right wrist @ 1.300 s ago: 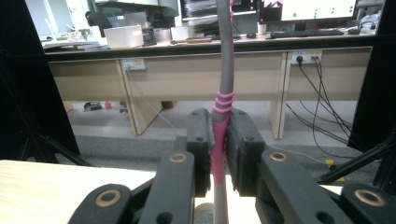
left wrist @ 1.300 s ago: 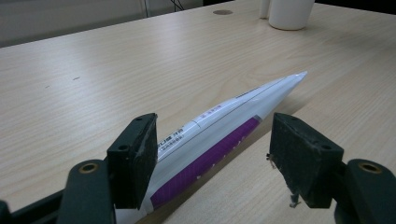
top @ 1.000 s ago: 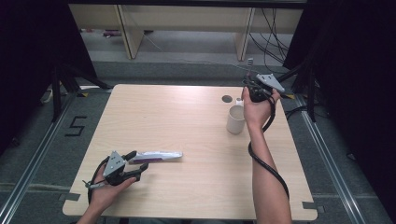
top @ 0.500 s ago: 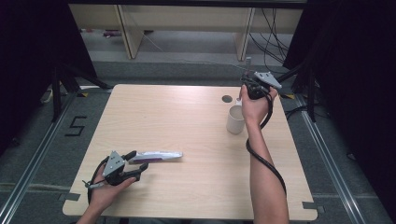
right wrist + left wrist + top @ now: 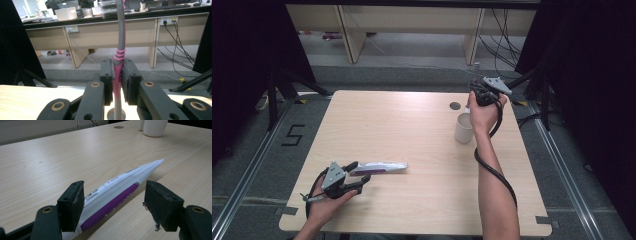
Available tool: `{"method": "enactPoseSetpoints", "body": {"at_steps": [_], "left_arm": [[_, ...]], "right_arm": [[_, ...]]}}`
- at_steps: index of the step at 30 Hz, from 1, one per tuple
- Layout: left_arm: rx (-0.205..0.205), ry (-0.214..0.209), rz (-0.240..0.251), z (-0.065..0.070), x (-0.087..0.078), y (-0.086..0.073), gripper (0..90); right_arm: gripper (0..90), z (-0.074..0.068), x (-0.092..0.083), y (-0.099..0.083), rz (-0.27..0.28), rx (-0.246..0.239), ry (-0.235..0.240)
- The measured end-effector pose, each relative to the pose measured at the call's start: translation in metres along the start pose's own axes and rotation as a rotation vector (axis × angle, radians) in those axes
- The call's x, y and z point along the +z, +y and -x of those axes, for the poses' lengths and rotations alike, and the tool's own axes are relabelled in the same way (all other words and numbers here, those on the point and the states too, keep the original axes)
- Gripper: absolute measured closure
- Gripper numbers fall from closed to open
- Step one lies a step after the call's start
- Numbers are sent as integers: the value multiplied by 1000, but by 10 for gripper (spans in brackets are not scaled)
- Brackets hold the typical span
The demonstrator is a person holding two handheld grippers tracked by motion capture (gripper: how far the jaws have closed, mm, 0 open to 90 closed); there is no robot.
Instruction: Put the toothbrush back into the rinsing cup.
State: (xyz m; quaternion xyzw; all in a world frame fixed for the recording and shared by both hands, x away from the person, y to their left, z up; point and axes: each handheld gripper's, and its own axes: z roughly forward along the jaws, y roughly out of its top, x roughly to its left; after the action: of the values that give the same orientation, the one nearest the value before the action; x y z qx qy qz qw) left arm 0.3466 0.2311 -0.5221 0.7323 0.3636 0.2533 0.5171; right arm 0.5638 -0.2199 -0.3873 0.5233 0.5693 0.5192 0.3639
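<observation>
Toothbrush (image 5: 119,60) clamped upright in right gripper (image 5: 118,82).

- The toothbrush (image 5: 119,62) clamped in the right gripper (image 5: 117,82) runs off the top edge of the right gripper view — its head is cut off.
- The toothpaste tube (image 5: 117,192) has its near end hidden behind the left gripper (image 5: 112,205); its small print is unreadable.

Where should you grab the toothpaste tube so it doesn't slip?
Probably across the tube's thick middle, coming from the cap end as the left hand-held gripper does now. The tube lies flat on the table between the open jaws, and its far end tapers to a thin flat seam, which looks harder to pinch.
</observation>
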Motion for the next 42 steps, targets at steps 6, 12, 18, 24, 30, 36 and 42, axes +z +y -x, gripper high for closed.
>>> {"method": "enactPoseSetpoints", "body": {"at_steps": [6, 12, 18, 24, 30, 36, 42], "left_arm": [[-1, -2, 2, 0, 0, 0, 322], [0, 0, 1, 0, 0, 0, 322], [-1, -2, 1, 0, 0, 0, 322], [3, 0, 0, 0, 0, 0, 322], [1, 1, 0, 0, 0, 0, 322], [1, 1, 0, 0, 0, 0, 322], [1, 1, 0, 0, 0, 0, 322]], "right_arm": [[804, 1, 3, -2, -5, -2, 0], [802, 2, 4, -3, -38, -1, 0], [801, 3, 4, -4, -69, 2, -14], [800, 4, 5, -5, -104, -3, -11], [800, 4, 7, -8, -147, -23, -4], [799, 3, 8, -11, -200, -22, -10], [799, 4, 10, -14, -238, -45, -10]]}}
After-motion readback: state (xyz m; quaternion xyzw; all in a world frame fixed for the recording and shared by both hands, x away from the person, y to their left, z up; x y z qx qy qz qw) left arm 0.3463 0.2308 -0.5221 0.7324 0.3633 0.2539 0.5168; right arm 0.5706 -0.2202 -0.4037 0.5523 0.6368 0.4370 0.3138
